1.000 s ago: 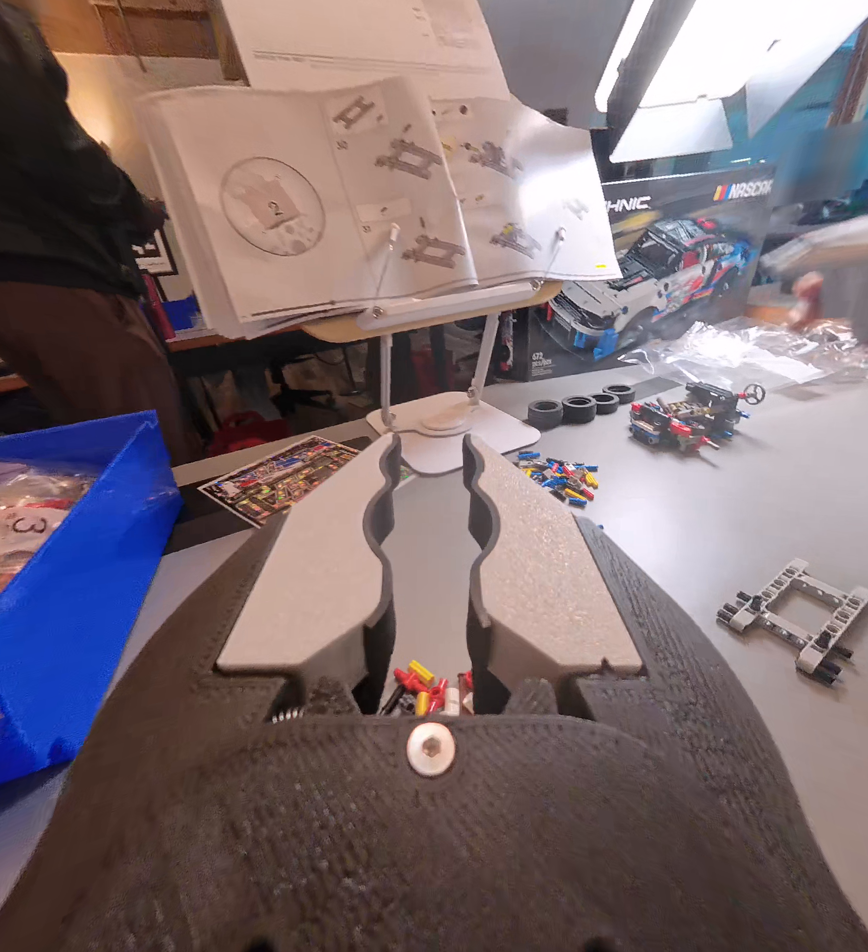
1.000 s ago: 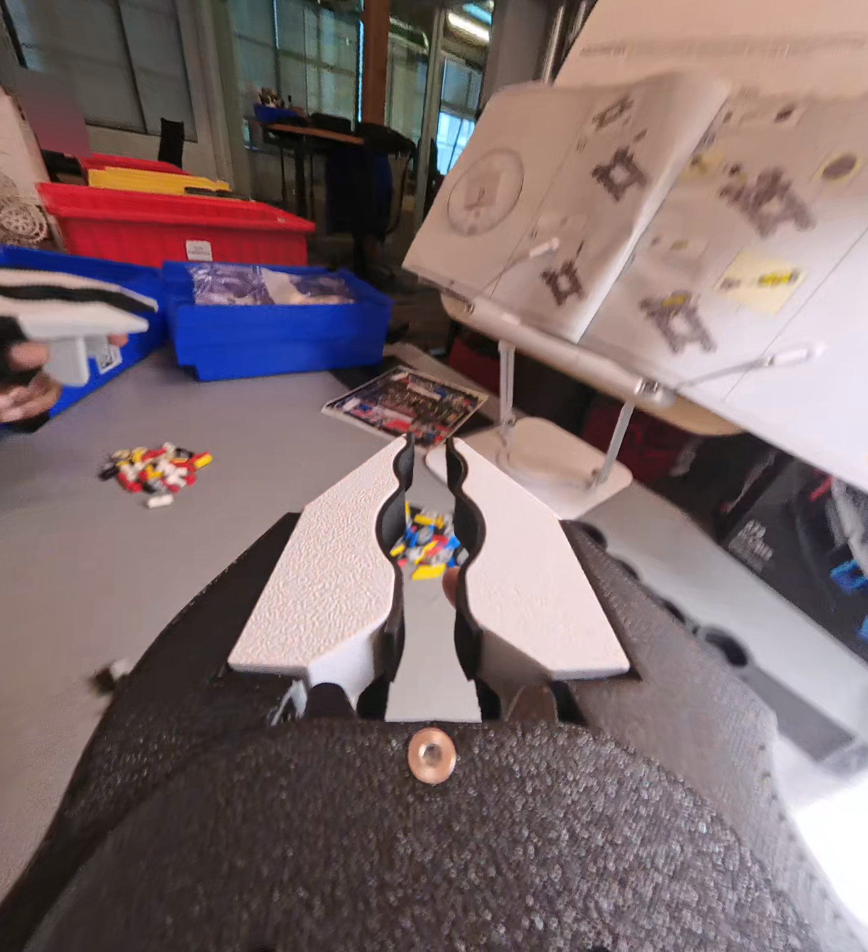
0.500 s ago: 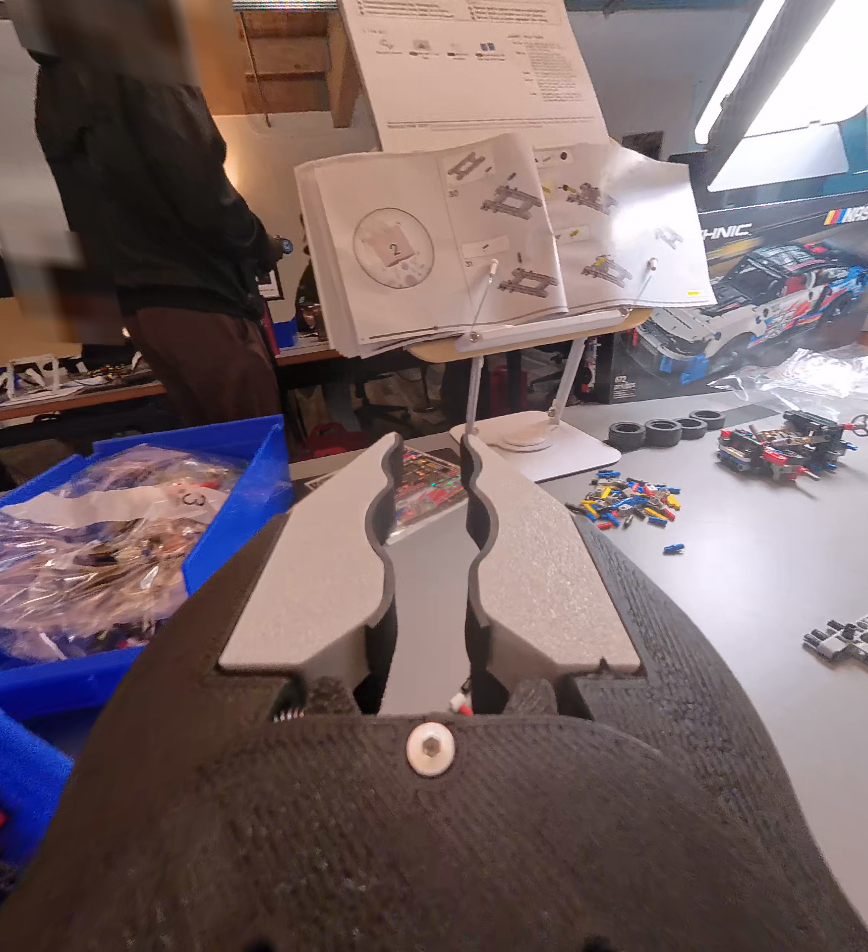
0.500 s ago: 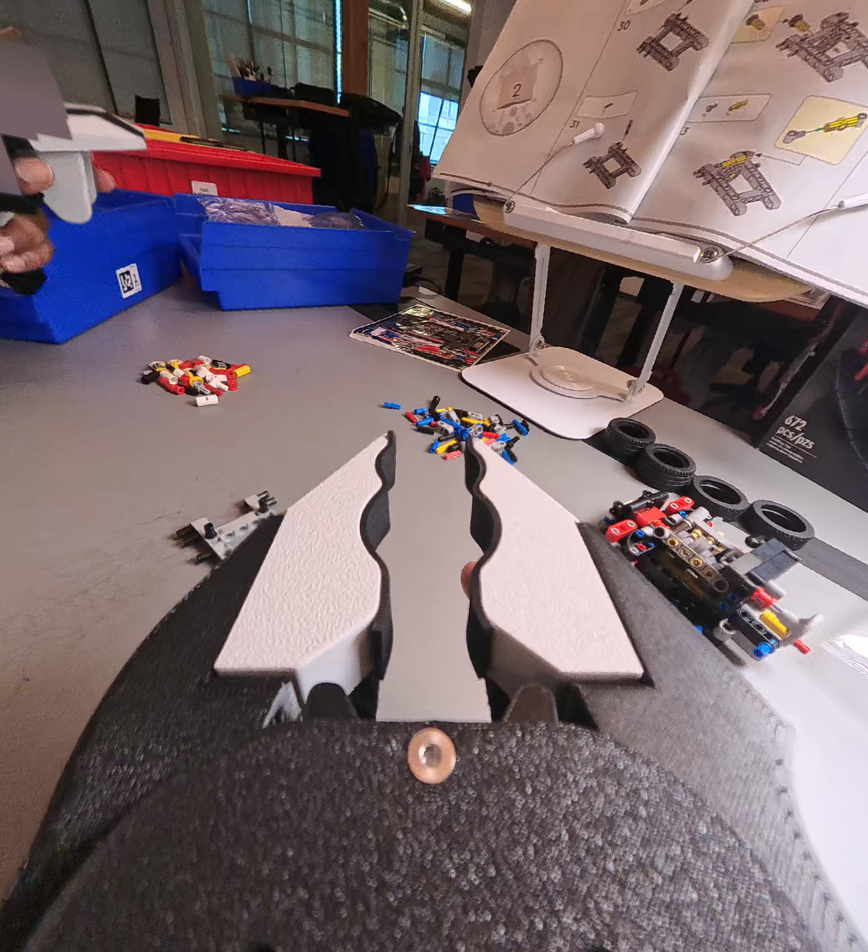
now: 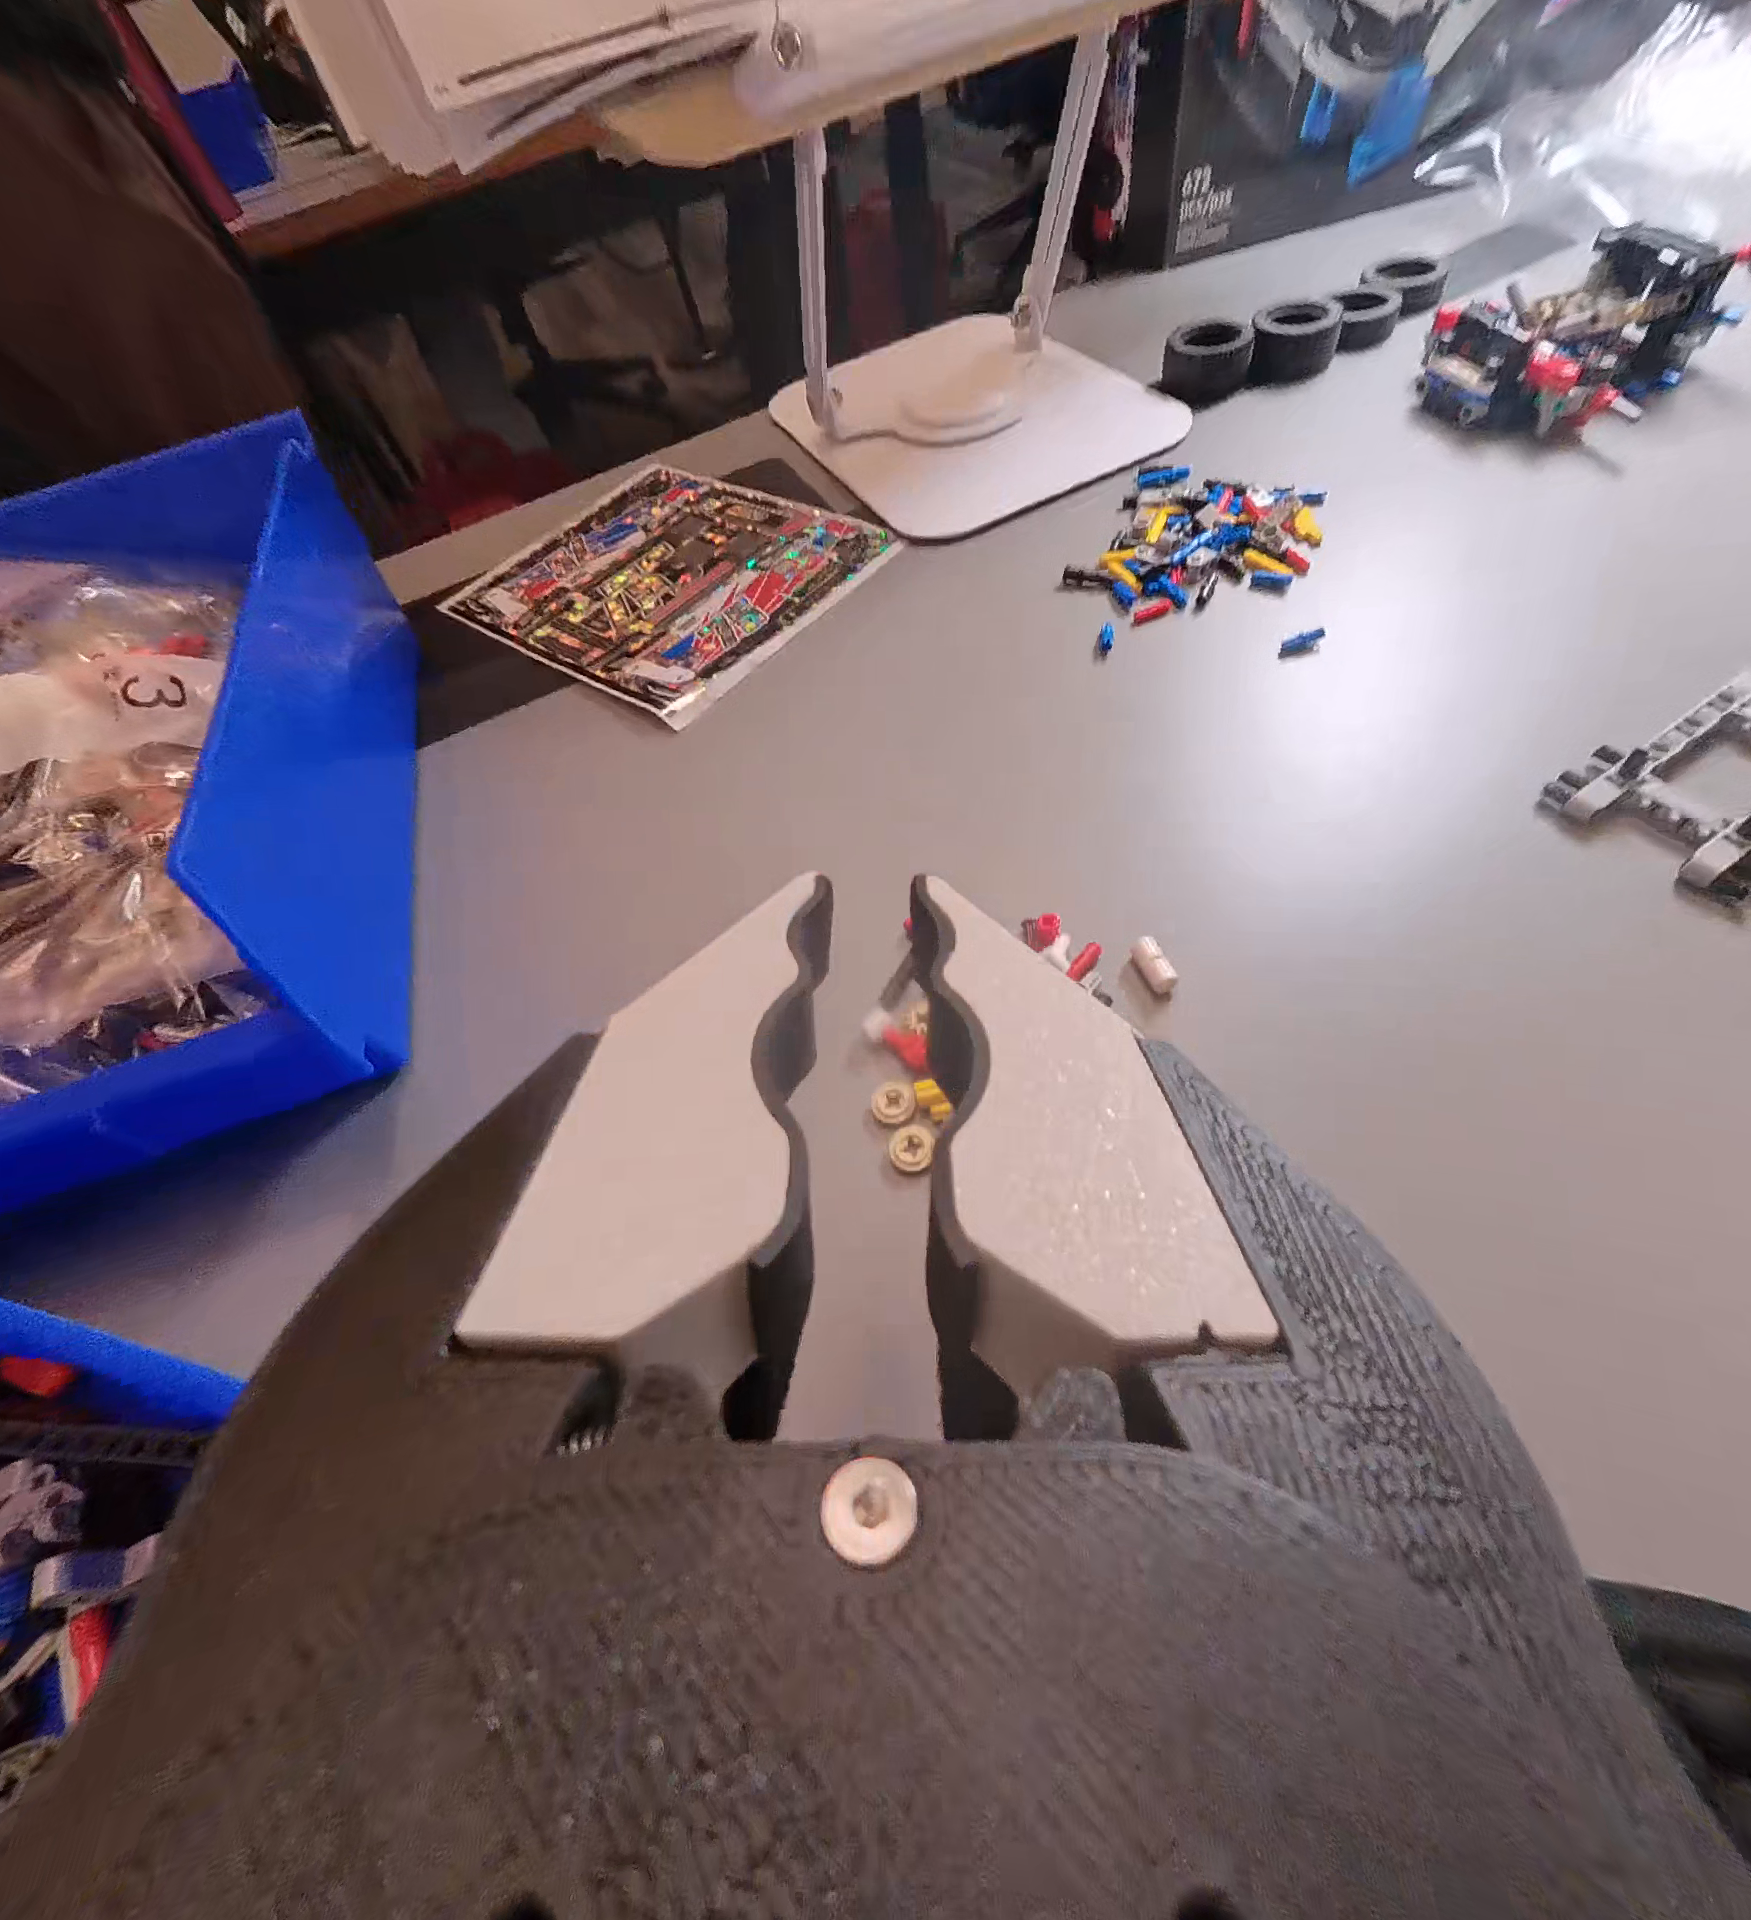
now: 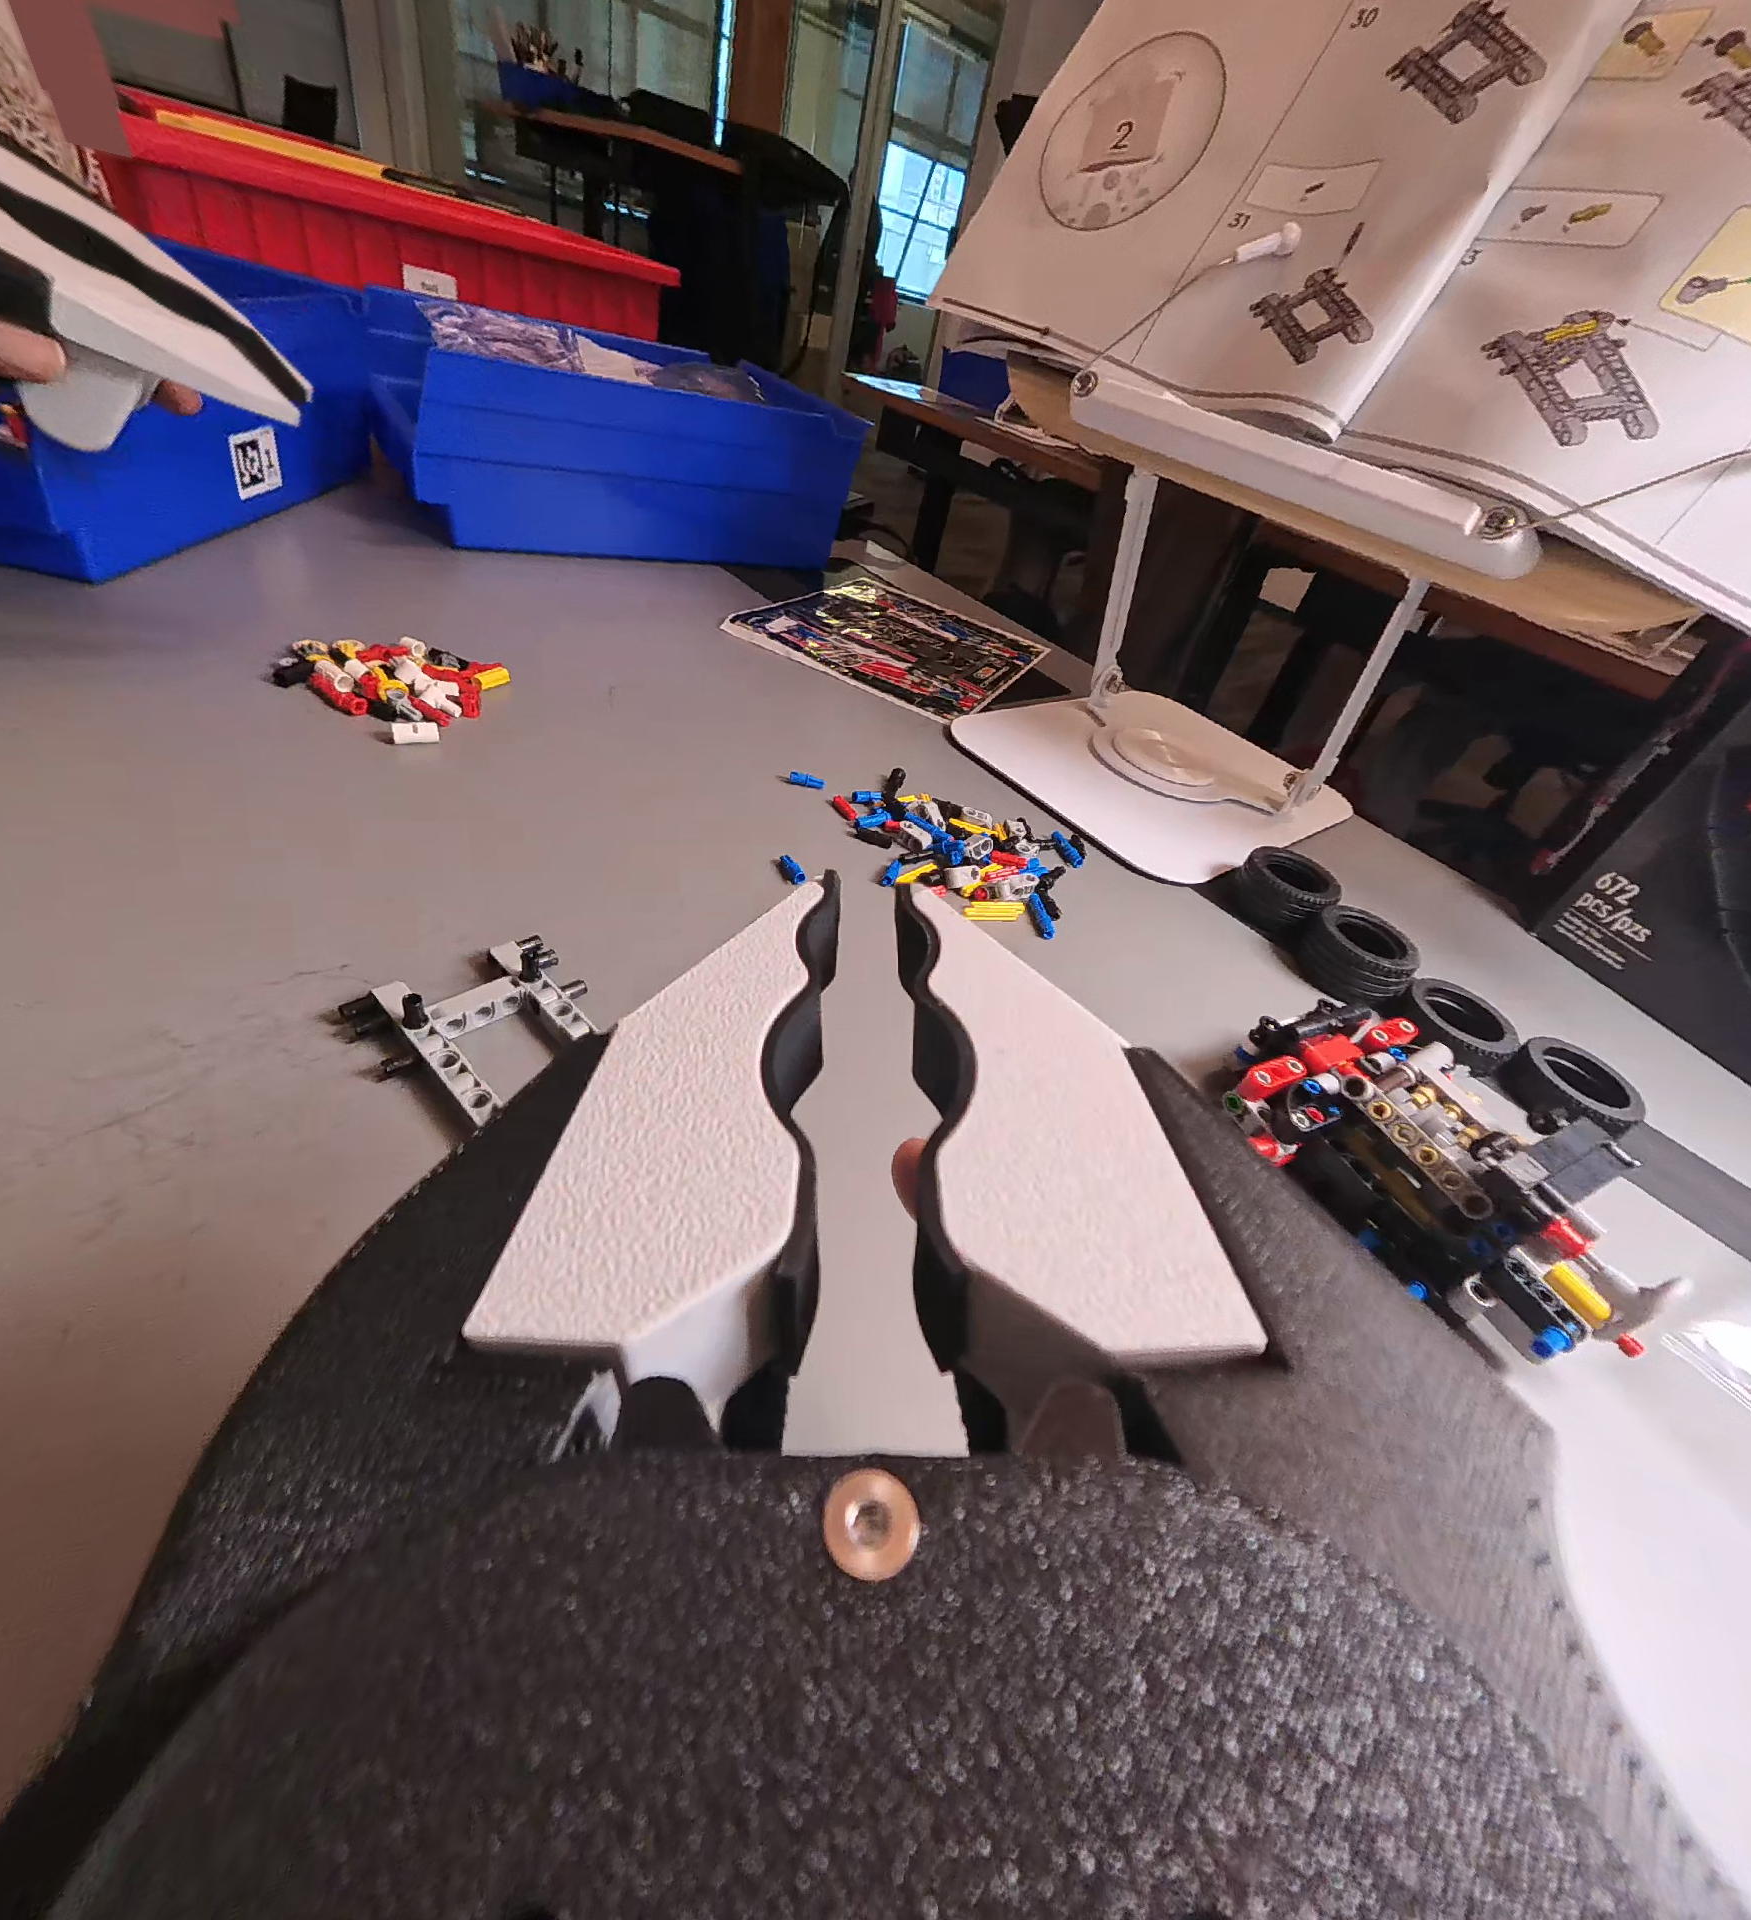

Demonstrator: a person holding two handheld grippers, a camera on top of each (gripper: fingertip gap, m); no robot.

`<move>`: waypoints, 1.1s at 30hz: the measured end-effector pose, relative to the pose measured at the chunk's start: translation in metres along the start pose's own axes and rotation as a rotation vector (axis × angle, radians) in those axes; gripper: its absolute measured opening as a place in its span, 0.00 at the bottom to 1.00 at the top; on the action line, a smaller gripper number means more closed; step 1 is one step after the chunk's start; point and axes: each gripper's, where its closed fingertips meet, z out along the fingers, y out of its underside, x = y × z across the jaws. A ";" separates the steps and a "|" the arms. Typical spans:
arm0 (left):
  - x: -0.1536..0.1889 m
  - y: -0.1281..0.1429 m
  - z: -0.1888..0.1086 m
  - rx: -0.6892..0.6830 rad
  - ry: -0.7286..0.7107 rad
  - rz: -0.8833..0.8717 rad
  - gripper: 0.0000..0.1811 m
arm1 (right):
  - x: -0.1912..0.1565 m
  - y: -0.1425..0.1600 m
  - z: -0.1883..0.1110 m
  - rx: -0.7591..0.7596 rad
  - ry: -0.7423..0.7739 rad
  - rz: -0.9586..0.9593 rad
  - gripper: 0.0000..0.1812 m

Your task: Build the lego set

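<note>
Tyres [image 6: 1422, 997], four; piles [image 6: 964, 847], two.

- Left gripper [image 5: 871, 894]: pale grey fingers, wavy black inner pads, textured black body, silver screw at centre.
- Right gripper [image 6: 866, 894]: same build, whiter pebbled fingers, coppery screw.

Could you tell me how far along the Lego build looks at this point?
Partly done: a car chassis section and a grey frame sit assembled. Neither the left gripper nor the right gripper holds anything. Left over: four loose tyres, two piles of small parts, bagged pieces in the blue bin.
</note>
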 end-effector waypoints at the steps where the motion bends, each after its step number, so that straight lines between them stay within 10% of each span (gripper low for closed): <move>1: 0.003 0.002 0.001 -0.016 0.000 0.019 0.07 | 0.000 0.000 0.000 -0.001 0.002 -0.006 0.05; 16: 0.027 0.050 0.044 -0.637 0.272 0.618 0.05 | -0.003 -0.007 -0.005 0.001 0.014 -0.055 0.02; 23: 0.033 0.057 0.052 -0.712 0.594 0.697 0.11 | 0.003 -0.007 -0.009 0.000 0.011 -0.024 0.02; 33: 0.021 0.071 0.066 -0.798 0.678 0.776 0.07 | 0.008 -0.006 -0.011 -0.006 0.017 -0.015 0.02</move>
